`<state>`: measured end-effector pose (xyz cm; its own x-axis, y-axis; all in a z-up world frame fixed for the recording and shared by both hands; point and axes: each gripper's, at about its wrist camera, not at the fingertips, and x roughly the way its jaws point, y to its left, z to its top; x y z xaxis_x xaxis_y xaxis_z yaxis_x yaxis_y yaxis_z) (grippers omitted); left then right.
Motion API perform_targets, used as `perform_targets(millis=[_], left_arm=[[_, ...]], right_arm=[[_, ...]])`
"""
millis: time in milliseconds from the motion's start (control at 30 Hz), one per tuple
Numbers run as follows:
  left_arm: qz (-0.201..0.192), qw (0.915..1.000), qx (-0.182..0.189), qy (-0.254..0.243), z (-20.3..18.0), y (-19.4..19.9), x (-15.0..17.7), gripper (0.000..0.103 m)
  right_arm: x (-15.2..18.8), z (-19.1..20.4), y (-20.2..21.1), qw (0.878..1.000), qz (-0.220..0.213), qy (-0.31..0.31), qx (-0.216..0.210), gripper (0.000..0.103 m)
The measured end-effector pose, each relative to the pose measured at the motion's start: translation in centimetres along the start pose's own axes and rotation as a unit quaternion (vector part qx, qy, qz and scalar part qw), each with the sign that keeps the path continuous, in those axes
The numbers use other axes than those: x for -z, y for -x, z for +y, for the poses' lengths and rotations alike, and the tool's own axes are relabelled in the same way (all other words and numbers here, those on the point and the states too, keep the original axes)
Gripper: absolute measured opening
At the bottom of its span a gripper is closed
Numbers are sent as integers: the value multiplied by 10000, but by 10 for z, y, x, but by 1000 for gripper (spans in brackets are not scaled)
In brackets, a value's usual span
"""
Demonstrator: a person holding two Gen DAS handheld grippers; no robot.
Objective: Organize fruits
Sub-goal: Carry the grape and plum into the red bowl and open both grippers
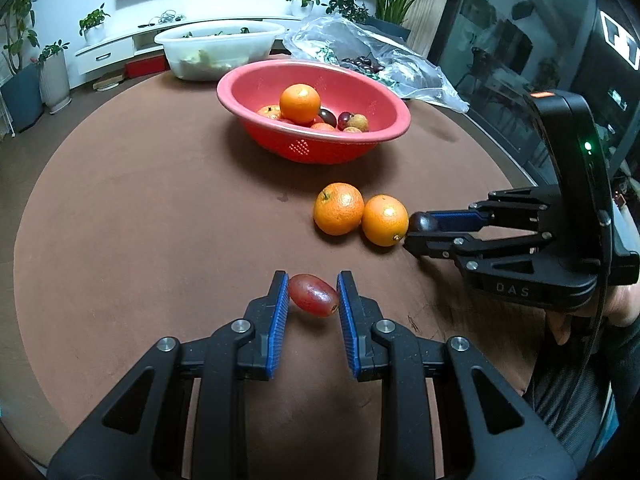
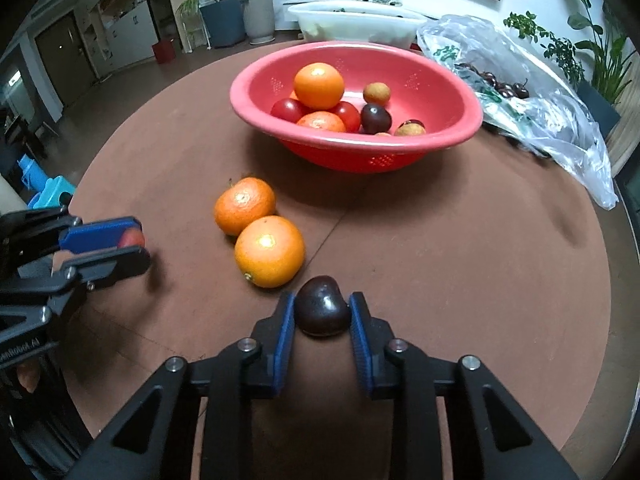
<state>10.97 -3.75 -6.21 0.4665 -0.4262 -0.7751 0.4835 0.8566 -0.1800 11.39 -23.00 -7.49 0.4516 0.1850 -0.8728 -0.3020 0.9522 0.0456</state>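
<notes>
My left gripper point(image 1: 313, 294) is shut on a red grape point(image 1: 313, 295) just above the brown round table; it also shows in the right wrist view point(image 2: 134, 246). My right gripper point(image 2: 322, 312) is shut on a dark cherry point(image 2: 322, 312), right beside two oranges point(image 2: 269, 251) point(image 2: 245, 205) lying on the table. In the left wrist view the right gripper point(image 1: 416, 229) touches the nearer orange point(image 1: 385, 220). A red colander bowl point(image 2: 448, 92) further back holds an orange point(image 2: 319, 85), tomatoes, a dark cherry and small brown fruits.
A clear plastic bag point(image 2: 532, 92) with dark cherries lies at the table's far right. A white tub point(image 1: 218, 46) stands behind the red bowl. The table edge point(image 1: 24, 216) curves round on the left. Potted plants and a TV stand are beyond.
</notes>
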Motion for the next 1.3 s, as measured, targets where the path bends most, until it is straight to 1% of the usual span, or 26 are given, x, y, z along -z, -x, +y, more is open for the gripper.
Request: perform_targets(millis=[100, 200, 267, 367, 433, 467, 533, 600, 667, 767, 900, 1033, 1167, 1233, 1267, 1300], left_arm=[[-46, 10000, 7, 12, 1, 2, -5, 23], [-141, 9999, -19, -21, 4, 8, -15, 23], [-227, 9997, -29, -45, 6, 12, -27, 23], [-400, 9990, -73, -195, 6, 19, -54, 23], [-541, 9976, -134, -409, 1, 22, -79, 23], [-580, 9971, -150, -461, 0, 22, -87, 23], [-627, 9962, -202, -568, 0, 15, -111, 23], [-632, 9961, -207, -580, 3, 5, -130, 23], [-565, 9965, -181, -593, 6, -7, -144, 23], [-429, 9969, -175, -639, 9, -28, -158, 23], [-301, 9973, -211, -639, 16, -56, -169, 23], [-214, 9981, -208, -546, 22, -77, -171, 23], [-220, 9981, -188, -541, 24, -86, -172, 24], [-213, 9982, -202, -519, 24, -88, -174, 25], [-212, 9982, -211, -516, 24, -87, -174, 28], [-218, 9981, -260, -511, 24, -88, -174, 37]], right_arm=[[-2, -4, 9, 9999, -93, -118, -27, 30], [-9, -15, 29, 9990, -342, -272, -45, 30], [-18, -26, 44, 9978, -536, -384, -36, 30], [-38, -43, 63, 9949, -823, -579, -20, 30], [-54, -53, 72, 9925, -987, -722, -28, 30], [-64, -57, 76, 9913, -1070, -769, -59, 30], [-85, -61, 76, 9895, -1165, -839, -175, 30], [-102, -64, 68, 9890, -1141, -916, -228, 30], [-115, -67, 53, 9898, -1014, -959, -301, 30], [-127, -67, 26, 9928, -762, -905, -204, 30], [-131, -63, -2, 9946, -522, -894, -91, 30], [-131, -63, -22, 9959, -346, -832, 12, 30], [-131, -65, -36, 9964, -239, -808, 103, 30], [-131, -65, -38, 9966, -258, -772, 141, 30], [-132, -64, -39, 9966, -247, -766, 158, 30], [-133, -63, -39, 9968, -243, -744, 178, 31]])
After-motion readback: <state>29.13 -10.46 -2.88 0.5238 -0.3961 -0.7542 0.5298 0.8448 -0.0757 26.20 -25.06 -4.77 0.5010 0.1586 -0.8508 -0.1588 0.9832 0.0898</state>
